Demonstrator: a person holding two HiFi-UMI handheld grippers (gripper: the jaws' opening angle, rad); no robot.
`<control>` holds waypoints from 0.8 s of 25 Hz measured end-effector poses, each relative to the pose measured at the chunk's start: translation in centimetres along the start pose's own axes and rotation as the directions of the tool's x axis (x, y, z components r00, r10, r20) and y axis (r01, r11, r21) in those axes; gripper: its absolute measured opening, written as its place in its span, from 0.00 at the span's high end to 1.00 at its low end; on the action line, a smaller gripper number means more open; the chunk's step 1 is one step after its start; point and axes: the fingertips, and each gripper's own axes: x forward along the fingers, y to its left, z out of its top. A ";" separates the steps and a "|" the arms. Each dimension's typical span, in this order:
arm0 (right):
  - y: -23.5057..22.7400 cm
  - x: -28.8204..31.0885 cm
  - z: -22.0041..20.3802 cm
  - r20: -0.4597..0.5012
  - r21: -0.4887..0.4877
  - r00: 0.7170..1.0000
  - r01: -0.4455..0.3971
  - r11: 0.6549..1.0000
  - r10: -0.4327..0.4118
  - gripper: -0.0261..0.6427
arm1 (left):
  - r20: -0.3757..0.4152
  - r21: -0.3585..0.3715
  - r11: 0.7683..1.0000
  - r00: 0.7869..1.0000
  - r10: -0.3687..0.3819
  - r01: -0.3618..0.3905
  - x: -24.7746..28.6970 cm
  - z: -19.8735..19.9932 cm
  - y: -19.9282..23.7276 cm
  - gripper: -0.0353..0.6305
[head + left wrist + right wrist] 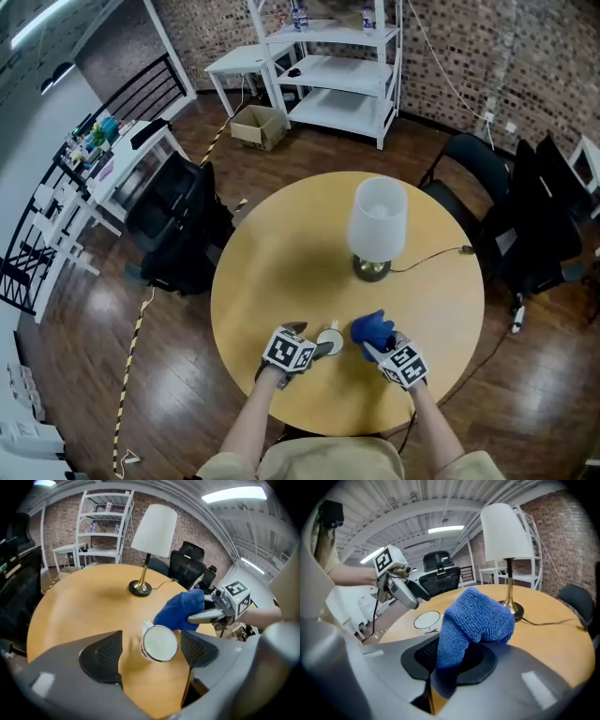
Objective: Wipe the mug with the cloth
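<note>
Forearms, both bare, enter from the lower edge of the head view and converge over the near edge of the round light-wood table (272, 272). The left forearm (251, 424) runs up and to the right to the left gripper (319, 350), its marker cube turned upward. In the left gripper view the jaws stand apart, a dark ribbed pad (101, 656) on either side, with the small white mug (160, 643) between them. Bare wood shows between the mug and the left-hand pad; the right-hand pad lies just beside the mug, with no grip evident. The mug sits near the front edge of the table and turns a round white face with a thin dark rim toward that camera. Whether this face is mouth or base cannot be determined, and no contents can be made out. Just right of the mug is the bunched blue terry cloth (371, 328); contact between the two cannot be confirmed. The right gripper (380, 352) is clamped on this cloth: in the right gripper view the jaws are closed on its lower end and the rest bulges upward and forward. The right forearm (436, 427) angles up and to the left behind it. Farther back on the table stands the brass-footed lamp with a white shade (377, 225), upright, its dark cord trailing right.
</note>
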 end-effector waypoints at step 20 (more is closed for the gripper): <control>3.5 7.7 -2.9 -0.464 -0.383 0.849 -0.449 0.807 0.252 0.85 | -0.331 0.293 0.951 0.944 0.003 0.100 7.7 -2.6 0.8 0.86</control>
